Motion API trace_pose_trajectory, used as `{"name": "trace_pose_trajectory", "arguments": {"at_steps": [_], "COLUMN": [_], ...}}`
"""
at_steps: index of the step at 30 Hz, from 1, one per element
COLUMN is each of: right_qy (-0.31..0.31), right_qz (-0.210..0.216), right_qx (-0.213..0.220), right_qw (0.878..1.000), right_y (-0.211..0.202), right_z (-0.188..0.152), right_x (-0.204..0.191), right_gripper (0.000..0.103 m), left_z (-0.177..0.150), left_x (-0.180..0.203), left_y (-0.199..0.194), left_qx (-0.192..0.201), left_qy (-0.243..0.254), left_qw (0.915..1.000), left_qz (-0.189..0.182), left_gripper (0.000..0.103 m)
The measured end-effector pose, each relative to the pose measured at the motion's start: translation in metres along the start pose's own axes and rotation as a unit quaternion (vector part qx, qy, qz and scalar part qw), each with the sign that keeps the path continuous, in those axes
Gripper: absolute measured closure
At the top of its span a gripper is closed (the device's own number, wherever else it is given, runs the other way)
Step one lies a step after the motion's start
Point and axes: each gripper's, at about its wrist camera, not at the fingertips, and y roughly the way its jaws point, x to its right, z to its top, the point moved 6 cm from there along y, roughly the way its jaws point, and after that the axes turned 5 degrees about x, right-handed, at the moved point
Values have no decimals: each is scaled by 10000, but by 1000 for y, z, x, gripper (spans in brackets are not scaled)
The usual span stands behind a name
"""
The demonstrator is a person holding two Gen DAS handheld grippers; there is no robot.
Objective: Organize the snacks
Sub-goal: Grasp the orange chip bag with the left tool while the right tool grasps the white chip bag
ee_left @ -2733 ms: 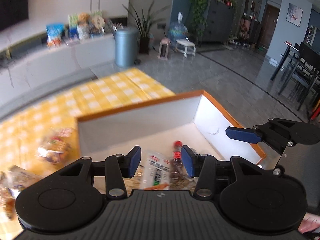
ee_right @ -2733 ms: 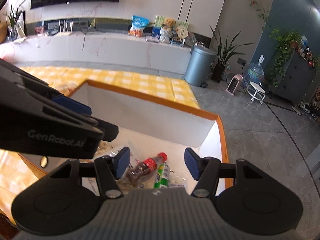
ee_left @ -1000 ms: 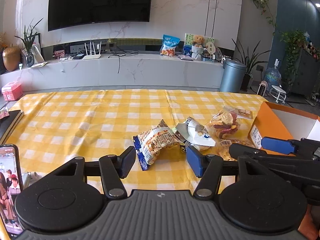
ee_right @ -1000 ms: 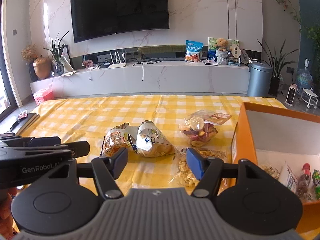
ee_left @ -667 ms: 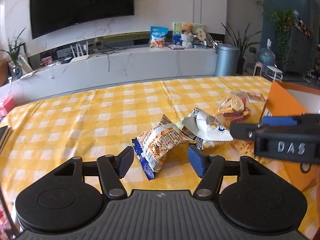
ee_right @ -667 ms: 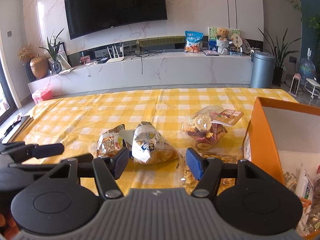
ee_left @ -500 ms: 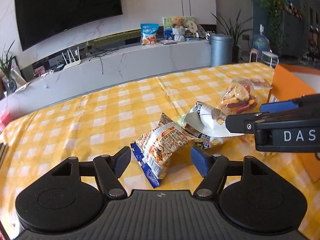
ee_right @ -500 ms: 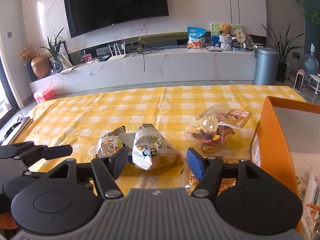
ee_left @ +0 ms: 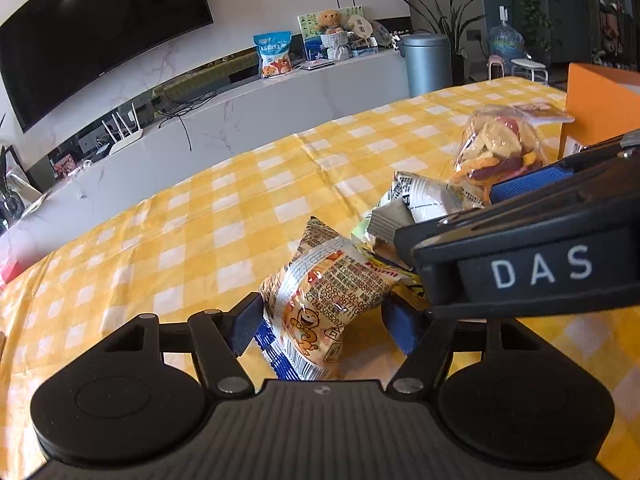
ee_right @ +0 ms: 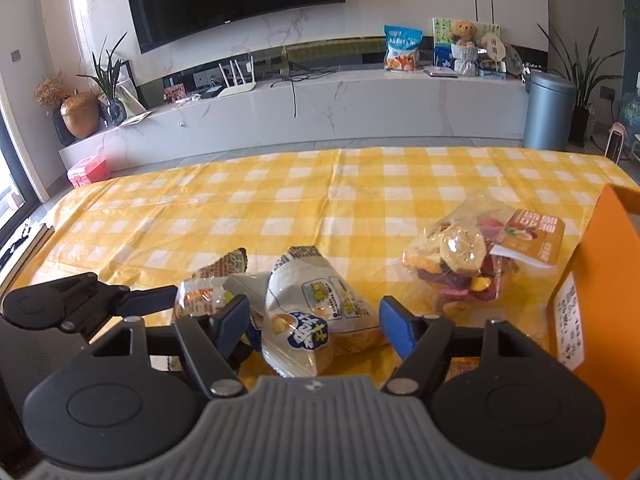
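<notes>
An orange-and-silver snack bag (ee_left: 320, 304) lies on the yellow checked tablecloth (ee_left: 224, 216), between the fingers of my left gripper (ee_left: 322, 326), which is open; its pads flank the bag without squeezing it. A white-and-yellow chip bag (ee_right: 316, 308) sits between the fingers of my right gripper (ee_right: 314, 320), whose jaws are opening and do not press on it. The two bags touch each other. A clear bag of colourful fruit chips (ee_right: 464, 260) lies further right. The orange box (ee_right: 608, 280) stands at the right edge.
The right gripper's black body crosses the right side of the left wrist view and hides part of the chip bag (ee_left: 416, 200). A white TV console (ee_right: 320, 112) and a grey bin (ee_right: 548, 112) stand beyond the table. Bare tablecloth stretches behind and left of the bags.
Both grippers left the box, swung over the table and came down and forward onto the bags, which now sit between their fingers. The left wrist view has rolled.
</notes>
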Motion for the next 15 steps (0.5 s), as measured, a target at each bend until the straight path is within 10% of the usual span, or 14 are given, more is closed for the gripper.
{"name": "trace_pose_trajectory", "arguments": {"at_steps": [15], "right_qy": [-297], "right_qz": [-24], "right_qx": [-29], "right_qw": [9996], "right_y": [4], "right_z": [-5], "right_x": [-6], "right_gripper": [59], "left_z": [-4], "left_x": [-5], "left_y": [-11], "left_qx": [19], "left_qy": [-49], "left_qw": [9996], "left_qz": [272], "left_gripper": [52]}}
